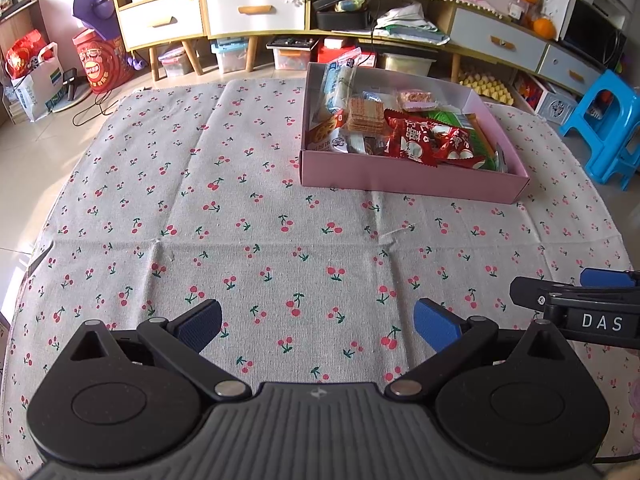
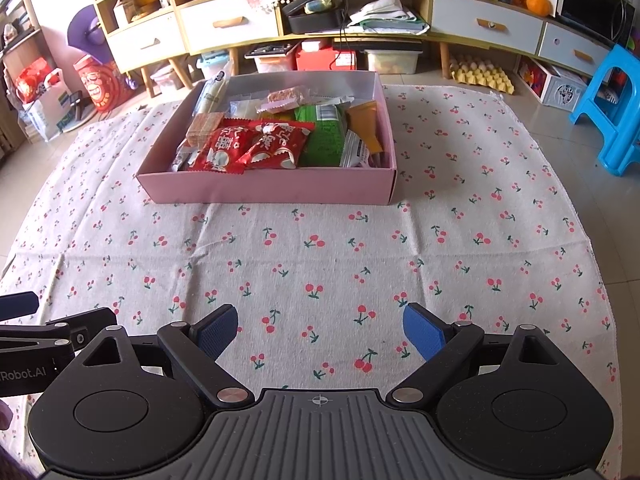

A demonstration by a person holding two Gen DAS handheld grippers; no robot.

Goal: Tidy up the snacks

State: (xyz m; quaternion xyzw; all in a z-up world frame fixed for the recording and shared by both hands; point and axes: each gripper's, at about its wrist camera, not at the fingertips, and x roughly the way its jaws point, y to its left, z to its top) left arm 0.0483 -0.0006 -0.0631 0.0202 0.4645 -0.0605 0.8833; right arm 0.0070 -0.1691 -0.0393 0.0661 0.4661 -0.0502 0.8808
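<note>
A pink box stands on the cherry-print cloth, filled with several snacks: red packets, a stack of wafer crackers, a green packet, an orange packet. My left gripper is open and empty, low over the cloth, well short of the box. My right gripper is open and empty, also near the front. The right gripper's side shows at the right edge of the left wrist view.
Behind the cloth stands a long wooden cabinet with white drawers, and storage bins sit under it. A blue plastic stool is at the right. A red bucket and bags are at the left on the tiled floor.
</note>
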